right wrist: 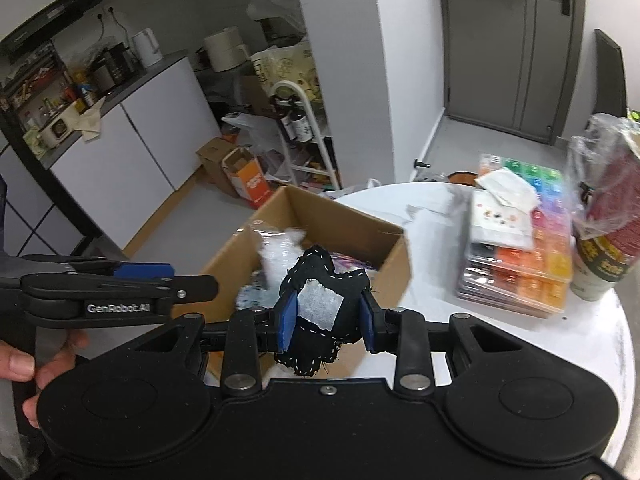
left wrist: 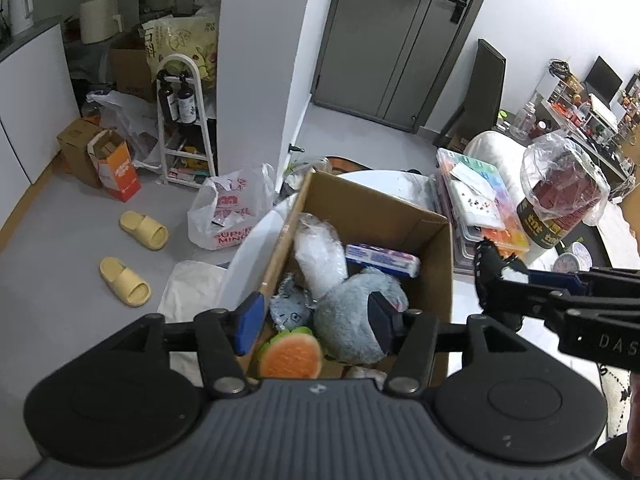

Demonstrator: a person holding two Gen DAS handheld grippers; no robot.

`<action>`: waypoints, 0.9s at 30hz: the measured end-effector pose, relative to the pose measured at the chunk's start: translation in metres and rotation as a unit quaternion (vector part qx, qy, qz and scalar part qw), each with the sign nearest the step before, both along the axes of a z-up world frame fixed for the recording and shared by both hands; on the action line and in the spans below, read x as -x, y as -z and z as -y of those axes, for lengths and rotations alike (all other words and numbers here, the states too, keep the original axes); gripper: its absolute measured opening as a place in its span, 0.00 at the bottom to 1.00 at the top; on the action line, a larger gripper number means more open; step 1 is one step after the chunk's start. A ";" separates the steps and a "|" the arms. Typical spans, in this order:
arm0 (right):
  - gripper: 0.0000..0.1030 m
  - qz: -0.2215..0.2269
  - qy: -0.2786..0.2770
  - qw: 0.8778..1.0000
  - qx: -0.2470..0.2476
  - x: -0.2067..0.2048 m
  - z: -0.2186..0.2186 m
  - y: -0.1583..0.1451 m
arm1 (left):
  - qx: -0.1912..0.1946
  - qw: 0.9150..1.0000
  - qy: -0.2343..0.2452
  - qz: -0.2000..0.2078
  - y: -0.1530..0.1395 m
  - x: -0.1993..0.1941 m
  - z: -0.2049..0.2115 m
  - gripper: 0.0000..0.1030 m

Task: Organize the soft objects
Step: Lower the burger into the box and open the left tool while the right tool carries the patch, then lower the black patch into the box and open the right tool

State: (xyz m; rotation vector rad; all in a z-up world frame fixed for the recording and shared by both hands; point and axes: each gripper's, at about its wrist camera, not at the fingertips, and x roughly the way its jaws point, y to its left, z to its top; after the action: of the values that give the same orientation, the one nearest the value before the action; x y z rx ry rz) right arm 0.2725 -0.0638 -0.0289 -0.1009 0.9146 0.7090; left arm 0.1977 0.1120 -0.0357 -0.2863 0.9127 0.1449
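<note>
A cardboard box [left wrist: 400, 216] on the round white table [right wrist: 400, 204] holds a grey-blue plush [left wrist: 352, 312], a small blue plush [left wrist: 290, 310], an orange fruit-slice plush [left wrist: 290, 354], a clear bag of white stuffing [left wrist: 320, 256] and a blue packet [left wrist: 382, 258]. My left gripper [left wrist: 316, 324] is open above the box, empty. My right gripper [right wrist: 328, 320] is shut on a black stitched soft toy [right wrist: 324, 280] with a white label, held just above the box's near edge [right wrist: 396, 268]. It also shows in the left wrist view [left wrist: 490, 272].
A stack of coloured organiser cases [right wrist: 524, 256] and a bagged stack of red cups [right wrist: 604, 216] stand at the table's right. On the floor are yellow slippers [left wrist: 142, 230], a plastic bag [left wrist: 230, 208], boxes and a white rack [left wrist: 182, 120].
</note>
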 end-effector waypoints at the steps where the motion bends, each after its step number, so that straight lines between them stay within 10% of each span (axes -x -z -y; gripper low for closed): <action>1: 0.31 -0.001 -0.004 1.000 -0.001 0.001 -0.003 0.000 | -0.001 1.000 -0.001 0.001 -0.001 0.001 -0.001 0.54; 27: 0.44 -0.018 -0.053 0.998 0.004 0.019 -0.048 0.016 | 0.003 0.999 -0.049 -0.018 0.005 0.018 -0.025 0.59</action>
State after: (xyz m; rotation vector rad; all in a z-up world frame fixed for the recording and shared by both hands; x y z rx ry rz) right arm 0.2537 -0.0162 -0.0444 -0.1443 0.9520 0.8090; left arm 0.1800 0.1367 -0.0408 -0.3361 0.9350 0.2390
